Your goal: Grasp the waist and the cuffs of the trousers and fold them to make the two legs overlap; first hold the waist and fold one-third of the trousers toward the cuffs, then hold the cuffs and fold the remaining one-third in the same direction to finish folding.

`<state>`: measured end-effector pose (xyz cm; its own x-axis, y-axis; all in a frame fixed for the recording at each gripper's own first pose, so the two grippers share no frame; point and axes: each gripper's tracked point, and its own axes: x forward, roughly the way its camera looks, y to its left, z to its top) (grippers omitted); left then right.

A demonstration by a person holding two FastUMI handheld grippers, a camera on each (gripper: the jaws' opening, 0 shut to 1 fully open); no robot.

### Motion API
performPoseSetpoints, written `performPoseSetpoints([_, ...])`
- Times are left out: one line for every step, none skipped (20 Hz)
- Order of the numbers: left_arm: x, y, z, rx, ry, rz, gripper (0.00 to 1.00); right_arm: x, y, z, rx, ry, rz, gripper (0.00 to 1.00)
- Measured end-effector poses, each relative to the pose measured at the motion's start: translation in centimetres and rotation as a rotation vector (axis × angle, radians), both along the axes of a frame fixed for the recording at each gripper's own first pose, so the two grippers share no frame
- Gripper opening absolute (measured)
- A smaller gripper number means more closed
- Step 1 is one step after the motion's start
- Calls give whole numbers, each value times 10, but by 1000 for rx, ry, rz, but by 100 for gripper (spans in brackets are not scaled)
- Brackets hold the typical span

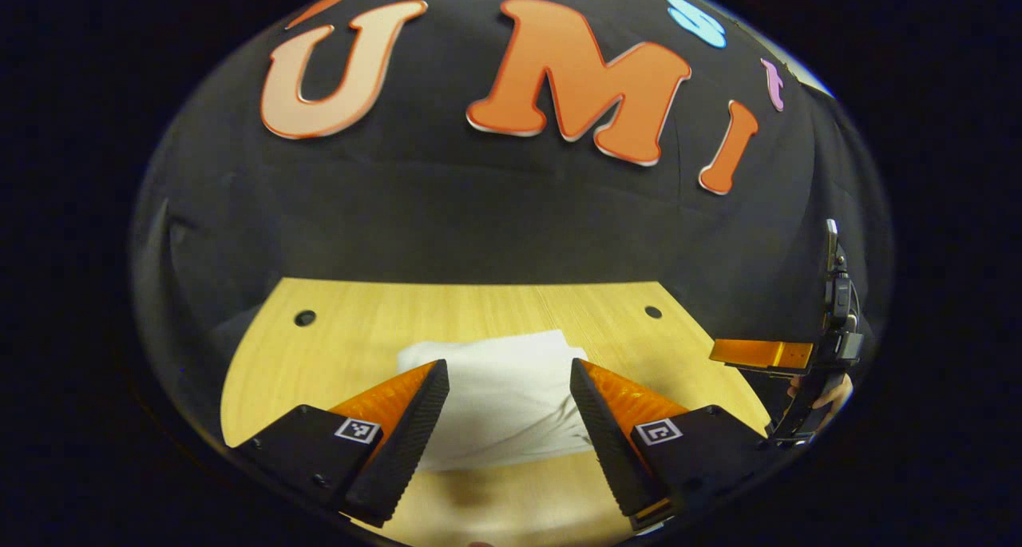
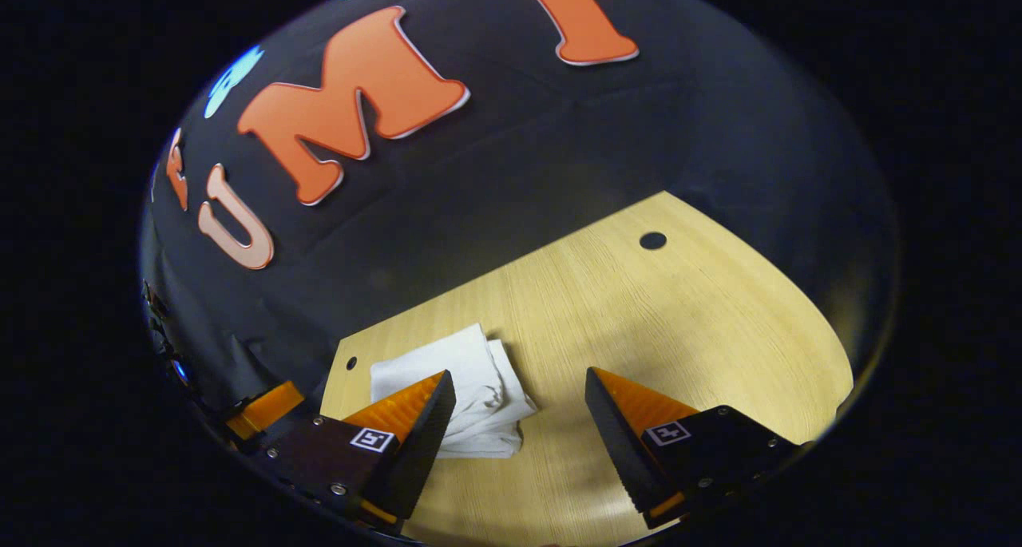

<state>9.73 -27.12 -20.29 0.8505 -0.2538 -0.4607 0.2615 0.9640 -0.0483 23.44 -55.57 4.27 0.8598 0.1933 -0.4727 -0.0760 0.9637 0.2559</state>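
The white trousers (image 1: 499, 399) lie folded into a compact stack on the wooden table (image 1: 479, 311). In the left gripper view my left gripper (image 1: 509, 381) hovers open above the stack, one finger on each side and neither touching the cloth. The right gripper (image 1: 722, 354) shows at the far right in that view, with a hand behind it. In the right gripper view the same folded trousers (image 2: 471, 387) sit at the lower left, partly behind my left-hand finger. My right gripper (image 2: 520, 390) stands open over bare table to the right of the stack.
Round holes mark the tabletop (image 1: 304, 318) (image 1: 653, 311) (image 2: 652, 240). The booth's black cloth wall rises right behind the table's far edge. Bare wood stretches to the right of the trousers in the right gripper view (image 2: 703, 323).
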Motion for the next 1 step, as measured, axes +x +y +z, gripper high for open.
performPoseSetpoints([-1, 5, 3, 11, -45, 26, 100, -8, 10, 10, -12, -30, 21, 98])
